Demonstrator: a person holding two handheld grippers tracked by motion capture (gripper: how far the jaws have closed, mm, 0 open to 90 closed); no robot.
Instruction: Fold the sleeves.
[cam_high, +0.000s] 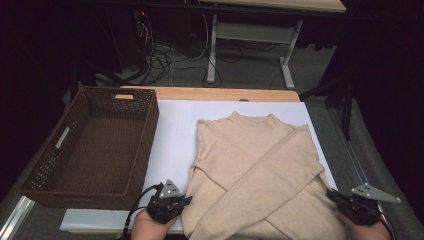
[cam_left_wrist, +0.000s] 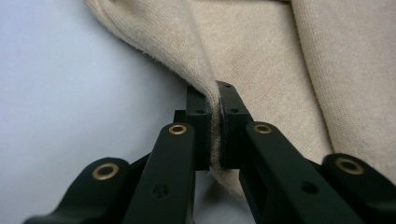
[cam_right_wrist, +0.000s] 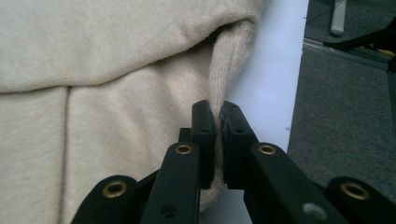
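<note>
1. here, a beige sweater (cam_high: 257, 170) lies flat on the white sheet (cam_high: 175, 135) covering the desk (cam_high: 210, 94), collar at the far side, sleeves crossed over the body, hem toward the person.
2. left hand-held gripper (cam_high: 186, 201) is clamped on the near left edge of the hem; in the left gripper view the knit is pinched between the jaws.
3. right hand-held gripper (cam_high: 331, 194) grips the near right edge the same way, fabric squeezed between its jaws.
4. the sweater's long axis runs away from both, hem to collar, so a fold would likely carry the hem forward.
5. the brown wicker basket (cam_high: 50, 165) sits to the left, nearer the left hand.
</note>
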